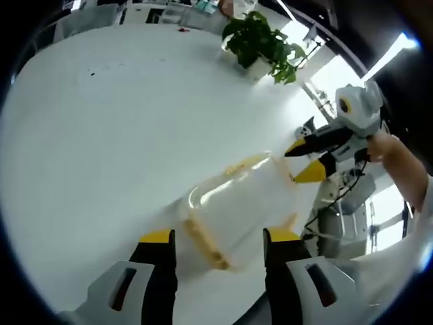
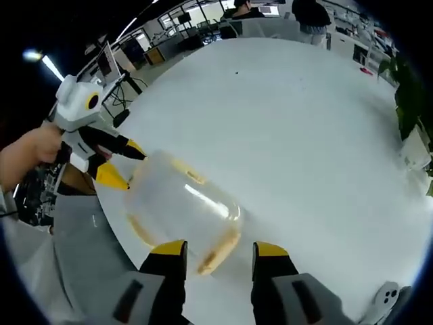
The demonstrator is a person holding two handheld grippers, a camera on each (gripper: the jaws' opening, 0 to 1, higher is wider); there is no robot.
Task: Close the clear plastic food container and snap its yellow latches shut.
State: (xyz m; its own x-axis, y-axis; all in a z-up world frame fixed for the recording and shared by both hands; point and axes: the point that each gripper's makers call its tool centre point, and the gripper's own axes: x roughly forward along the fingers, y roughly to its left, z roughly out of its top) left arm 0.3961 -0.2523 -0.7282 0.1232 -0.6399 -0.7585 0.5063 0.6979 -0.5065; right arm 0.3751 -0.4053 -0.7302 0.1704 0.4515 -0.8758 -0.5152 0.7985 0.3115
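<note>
1. The left tongs (image 1: 218, 238) are seen spread wide at the near end of the clear plastic food container (image 1: 237, 210), with nothing gripped between the jaws.
2. The right tongs (image 2: 218, 252) are likewise spread wide at the opposite end of the container (image 2: 181, 206), and nothing is held. In the left gripper view, these tongs appear beyond the container's far end with their yellow tips close to it; contact cannot be confirmed.
3. The container is found on the white table (image 1: 101, 135), close to the edge nearest the person, well away from the potted plant (image 1: 260, 40) standing near the far edge.
4. The lid appears to be already seated on the container, since one closed, rounded shape is shown.
5. Yellow latches are seen along the sides: one (image 1: 206, 242) lies by the left tongs, another (image 2: 220, 248) by the right tongs. Whether any of them is snapped down cannot be told through the blur.
6. The closing is judged largely done; the pressing of the latches is judged to be the work left.
7. No brand, label or readable writing is made out on the container or table.
</note>
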